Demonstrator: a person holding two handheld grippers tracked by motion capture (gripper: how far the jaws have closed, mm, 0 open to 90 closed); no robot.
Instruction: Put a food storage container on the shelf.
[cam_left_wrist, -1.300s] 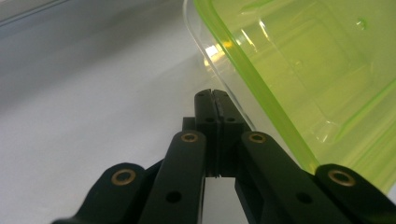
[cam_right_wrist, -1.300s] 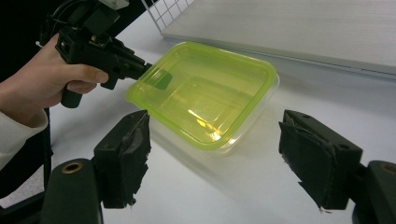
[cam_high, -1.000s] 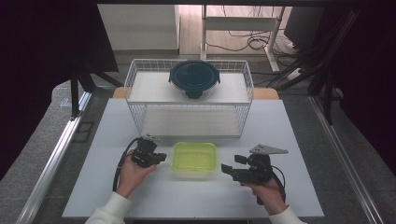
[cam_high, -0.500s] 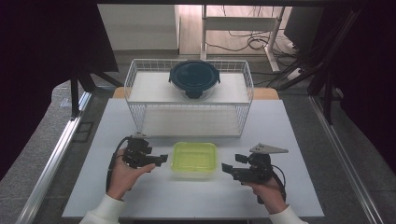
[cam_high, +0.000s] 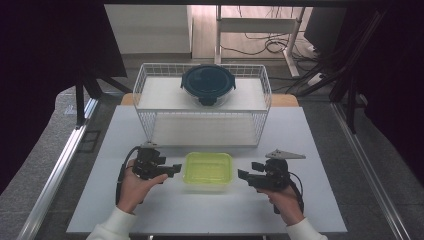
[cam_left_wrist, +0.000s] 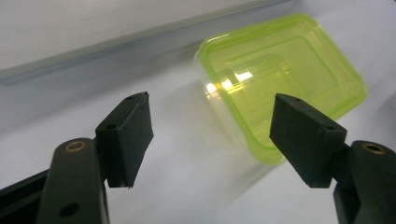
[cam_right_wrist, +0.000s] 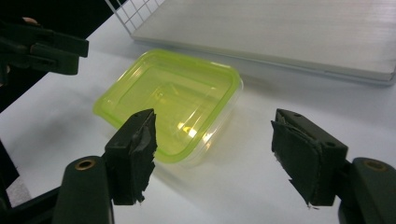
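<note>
In the left gripper view, the right-hand finger (cam_left_wrist: 306, 140) of the left gripper (cam_left_wrist: 212, 140) is covering the near corner of the green container (cam_left_wrist: 280, 88), and the bottom edge is cutting both fingers off. In the right gripper view, the left-hand finger (cam_right_wrist: 133, 149) of the right gripper (cam_right_wrist: 215, 156) is hiding part of the container's (cam_right_wrist: 173, 100) near rim, while the wire rack (cam_right_wrist: 140, 9) beyond the fingertips is running out at the top edge. From the high view, the dark round container's (cam_high: 207, 82) contents are sitting too small to tell.
</note>
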